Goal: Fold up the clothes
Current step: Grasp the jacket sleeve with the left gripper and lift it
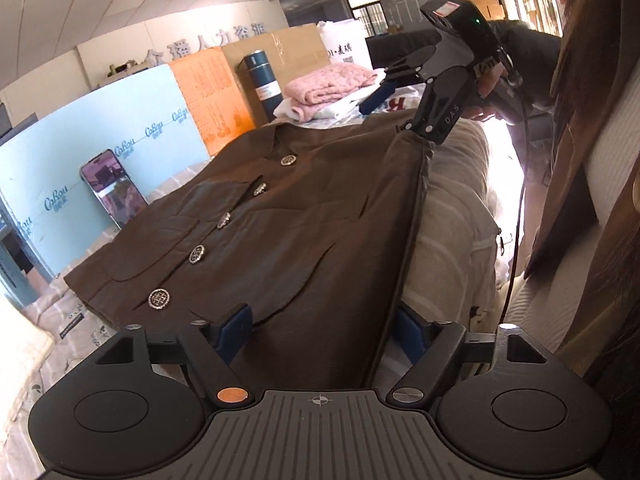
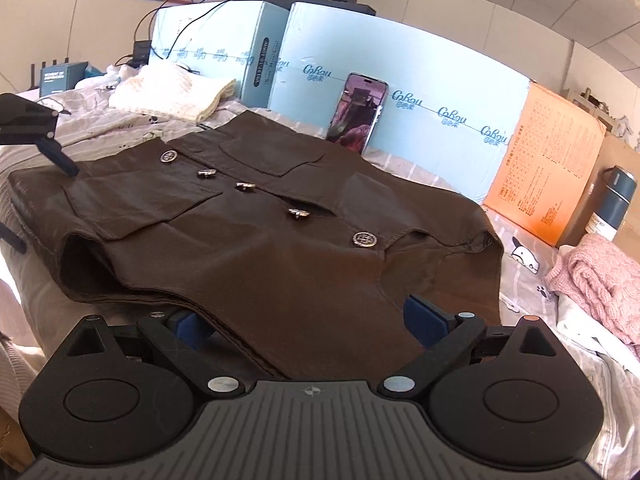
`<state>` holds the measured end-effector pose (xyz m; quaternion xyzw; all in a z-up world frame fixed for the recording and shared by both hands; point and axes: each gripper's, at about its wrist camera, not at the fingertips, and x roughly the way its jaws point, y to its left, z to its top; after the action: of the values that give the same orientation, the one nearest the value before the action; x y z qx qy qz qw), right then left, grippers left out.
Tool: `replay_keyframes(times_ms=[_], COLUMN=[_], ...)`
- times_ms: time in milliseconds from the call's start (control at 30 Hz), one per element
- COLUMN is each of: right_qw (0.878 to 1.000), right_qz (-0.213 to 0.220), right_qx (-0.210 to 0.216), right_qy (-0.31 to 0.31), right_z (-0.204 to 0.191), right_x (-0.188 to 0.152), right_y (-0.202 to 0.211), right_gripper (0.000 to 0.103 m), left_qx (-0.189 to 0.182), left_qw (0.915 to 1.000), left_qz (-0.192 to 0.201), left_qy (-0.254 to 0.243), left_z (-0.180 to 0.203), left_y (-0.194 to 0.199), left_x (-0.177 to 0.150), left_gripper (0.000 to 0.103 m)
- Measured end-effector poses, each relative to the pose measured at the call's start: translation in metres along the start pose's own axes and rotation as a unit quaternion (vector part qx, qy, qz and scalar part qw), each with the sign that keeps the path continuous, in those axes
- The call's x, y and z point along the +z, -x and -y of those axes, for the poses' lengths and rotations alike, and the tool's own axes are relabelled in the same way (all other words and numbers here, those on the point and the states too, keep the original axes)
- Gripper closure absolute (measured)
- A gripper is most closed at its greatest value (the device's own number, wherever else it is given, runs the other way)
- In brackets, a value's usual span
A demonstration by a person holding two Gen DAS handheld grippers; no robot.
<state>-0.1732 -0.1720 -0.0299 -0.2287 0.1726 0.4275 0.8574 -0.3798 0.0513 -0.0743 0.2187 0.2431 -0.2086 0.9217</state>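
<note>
A dark brown buttoned jacket (image 1: 280,216) lies front up on a bed; it also shows in the right wrist view (image 2: 280,220). My left gripper (image 1: 320,328) straddles the jacket's near hem edge, its blue pads wide apart with cloth between them. My right gripper (image 2: 308,320) straddles the jacket's shoulder edge, pads also wide apart around the cloth. In the left wrist view the right gripper (image 1: 416,128) holds the far edge lifted. In the right wrist view the left gripper (image 2: 60,160) sits at the jacket's far left corner.
A folded pink sweater (image 1: 332,84) lies on white clothes at the bed's end. A phone (image 2: 358,110) leans on light blue boxes (image 2: 420,92). An orange box (image 2: 548,168), a dark flask (image 2: 614,200) and a cream knit (image 2: 172,96) stand around the bed.
</note>
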Motion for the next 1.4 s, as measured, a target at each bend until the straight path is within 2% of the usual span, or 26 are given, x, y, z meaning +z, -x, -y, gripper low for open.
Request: replay_keyframes(times_ms=[33,100,133,200,233,267,300,333,367,433,633,833,900,1067,1167,1233,1400], right_qw=[1.000,0.998,0.997,0.994,0.993,0.992,0.991,0.991,0.992,0.994,0.995,0.991,0.990,0.989,0.991,0.993,0.996], right_qz=[-0.004,-0.017,-0.024,-0.033,-0.033,-0.034,-0.035,-0.036,-0.037,-0.034,-0.028,0.009,0.018,0.036,0.048,0.040,0.009], right_qx=[-0.016,-0.051,-0.068,-0.097,-0.105,-0.113,-0.118,-0.115,-0.108,-0.094,-0.081,-0.126,-0.123,-0.106,-0.072,-0.052,-0.001], right_qy=[0.006,0.021,0.029,0.042,0.047,0.052,0.053,0.053,0.054,0.050,0.044,0.053,0.065,0.101,0.100,0.097,0.085], right_z=[0.002,0.007,0.009,0.014,0.016,0.019,0.021,0.023,0.024,0.024,0.015,0.005,0.012,0.033,0.061,0.078,0.121], right_x=[-0.002,-0.008,-0.011,-0.016,-0.018,-0.020,-0.020,-0.021,-0.021,-0.020,-0.019,-0.011,-0.001,0.027,0.047,0.057,0.078], right_y=[-0.001,-0.003,-0.005,-0.007,-0.007,-0.008,-0.008,-0.007,-0.006,0.002,0.033,0.082,0.084,0.079,0.071,0.053,-0.001], right_gripper=[0.005,0.006,0.007,0.010,0.020,0.043,0.059,0.084,0.092,0.097,0.100,0.100,0.100,0.100,0.100,0.100,0.100], left_qx=[0.004,0.011,0.012,0.012,0.009,0.006,0.004,0.003,0.002,0.001,0.005,0.016,0.020,0.037,0.039,0.037,0.000], left_qw=[0.9999,0.9991,0.9985,0.9975,0.9973,0.9971,0.9969,0.9969,0.9968,0.9967,0.9959,0.9927,0.9910,0.9886,0.9888,0.9896,0.9952], left_qz=[0.008,0.024,0.031,0.044,0.048,0.052,0.055,0.057,0.060,0.062,0.086,0.119,0.129,0.141,0.141,0.137,0.098], left_qy=[0.011,0.034,0.043,0.055,0.055,0.055,0.055,0.054,0.053,0.052,0.025,-0.014,-0.026,-0.037,-0.030,-0.022,0.009], left_z=[-0.006,-0.019,-0.025,-0.036,-0.039,-0.043,-0.046,-0.046,-0.047,-0.047,-0.040,-0.033,-0.031,-0.077,-0.111,-0.136,-0.193], left_y=[0.000,0.001,-0.001,-0.004,-0.005,-0.006,-0.007,-0.005,-0.004,0.000,0.020,0.042,0.049,0.038,0.021,0.007,-0.041], left_x=[0.000,0.000,0.000,0.002,0.004,0.006,0.007,0.008,0.009,0.010,0.021,0.036,0.041,0.062,0.072,0.079,0.085], left_gripper=[0.045,0.063,0.068,0.083,0.085,0.088,0.091,0.092,0.093,0.094,0.096,0.095,0.096,0.096,0.096,0.096,0.096])
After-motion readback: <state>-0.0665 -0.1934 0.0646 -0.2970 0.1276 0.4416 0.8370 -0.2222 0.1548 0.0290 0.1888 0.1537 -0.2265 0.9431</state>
